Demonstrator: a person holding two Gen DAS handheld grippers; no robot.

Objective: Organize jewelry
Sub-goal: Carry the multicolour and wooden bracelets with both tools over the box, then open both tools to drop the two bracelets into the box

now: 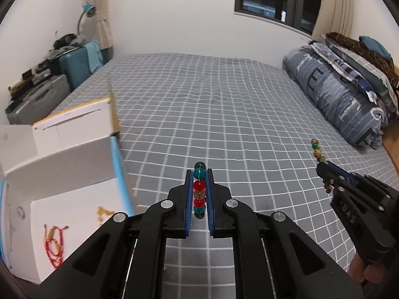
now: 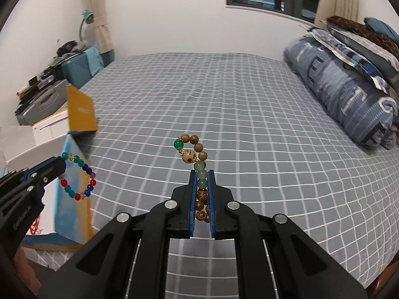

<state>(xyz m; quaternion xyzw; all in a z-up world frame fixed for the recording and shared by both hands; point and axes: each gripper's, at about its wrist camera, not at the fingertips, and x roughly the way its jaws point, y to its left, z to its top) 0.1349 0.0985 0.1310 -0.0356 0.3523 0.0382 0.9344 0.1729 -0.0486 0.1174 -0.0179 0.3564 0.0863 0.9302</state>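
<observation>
I had the left claw [image 1: 199,174] pinching the glass bracelet [image 2: 78,178] and the right claw [image 2: 202,174] pinching the wooden bracelet [image 2: 193,153], both clear above the bed [image 1: 224,104], presumably so each could drop into the white box [image 1: 62,169] at left.
</observation>
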